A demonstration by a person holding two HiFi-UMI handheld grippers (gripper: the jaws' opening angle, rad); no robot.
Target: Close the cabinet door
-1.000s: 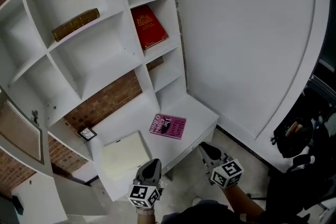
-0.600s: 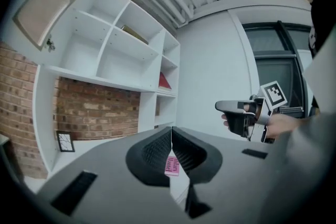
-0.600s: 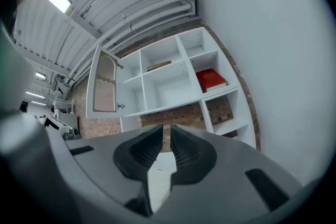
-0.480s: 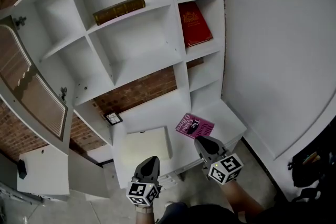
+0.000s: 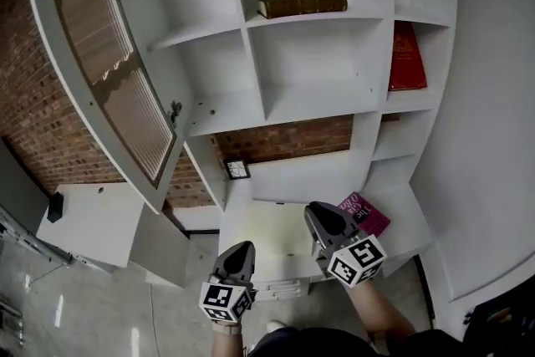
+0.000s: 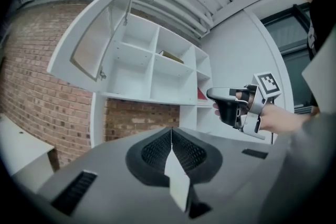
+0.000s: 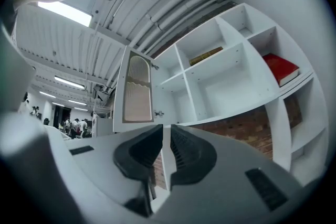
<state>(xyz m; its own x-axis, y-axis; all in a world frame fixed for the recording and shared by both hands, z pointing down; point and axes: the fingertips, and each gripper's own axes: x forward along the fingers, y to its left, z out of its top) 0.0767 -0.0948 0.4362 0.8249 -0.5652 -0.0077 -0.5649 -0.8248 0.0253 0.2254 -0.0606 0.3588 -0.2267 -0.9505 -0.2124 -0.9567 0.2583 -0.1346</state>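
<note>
While you looked down in the head view, the cabinet door stood swung wide open at the upper left of the white shelves, in front of the brick wall. Your left gripper and right gripper were low in the frame, well apart from the door. A brown book lay on an upper shelf, a red book sat in the right column, and a purple book lay just beside your right gripper.

In the left gripper view, your jaws were clenched together on nothing, with the open door high on the left.

In the right gripper view, your jaws were likewise pressed together and empty, and the door hung open above them, left of the shelves.
</note>
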